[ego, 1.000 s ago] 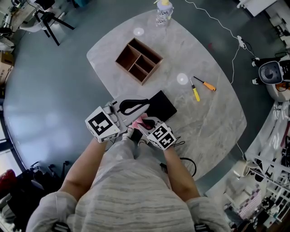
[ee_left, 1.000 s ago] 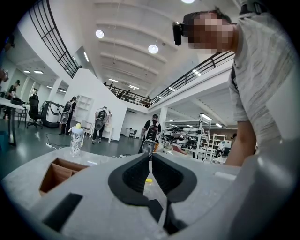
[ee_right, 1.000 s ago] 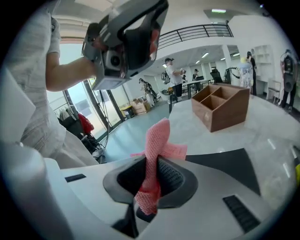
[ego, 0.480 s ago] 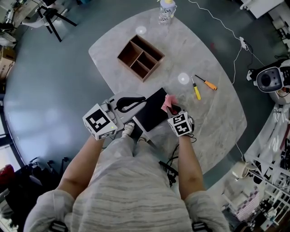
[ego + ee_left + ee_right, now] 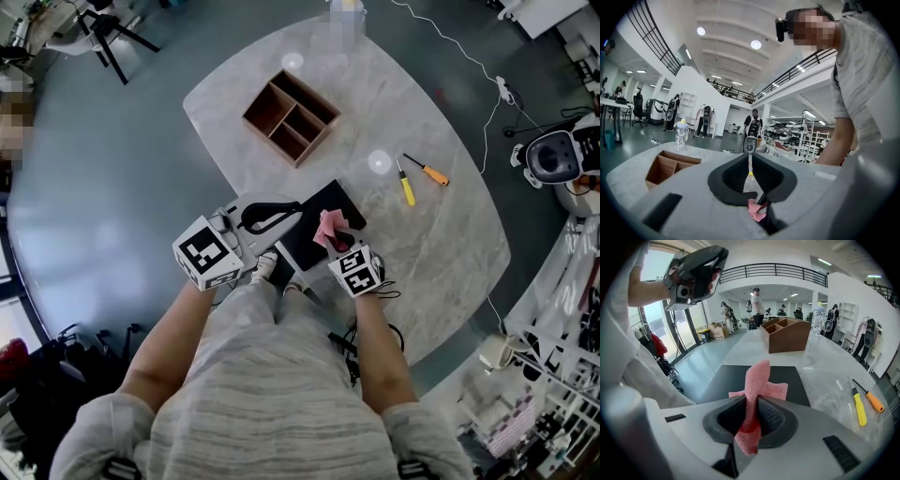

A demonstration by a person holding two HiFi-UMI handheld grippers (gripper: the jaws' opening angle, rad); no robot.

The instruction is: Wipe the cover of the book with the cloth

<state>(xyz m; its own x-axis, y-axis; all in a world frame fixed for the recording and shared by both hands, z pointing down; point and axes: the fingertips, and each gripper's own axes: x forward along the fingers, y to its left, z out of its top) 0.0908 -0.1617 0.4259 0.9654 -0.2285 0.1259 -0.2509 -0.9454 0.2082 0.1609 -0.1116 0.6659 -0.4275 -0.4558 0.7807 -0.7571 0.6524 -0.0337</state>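
Pink cloth (image 5: 755,380) upright in right claw (image 5: 751,409), book (image 5: 721,380) diagonal

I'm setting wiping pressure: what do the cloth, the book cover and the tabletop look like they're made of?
The cloth: pink open-weave fabric; the mesh texture shows and the folds are soft. The book cover: black, matte, smooth; likely coated card or plastic, unclear which. The tabletop: grey-white, veined, marble look, polished with light glints; stone or laminate, cannot tell.

Our left gripper (image 5: 298,208): jaws together, hold nothing, tips just beside book's (image 5: 302,246) left edge. Our right gripper (image 5: 337,248): jaws pinch pink cloth (image 5: 328,225), over book. Our left arm (image 5: 173,342), right arm (image 5: 375,352) reach forward.
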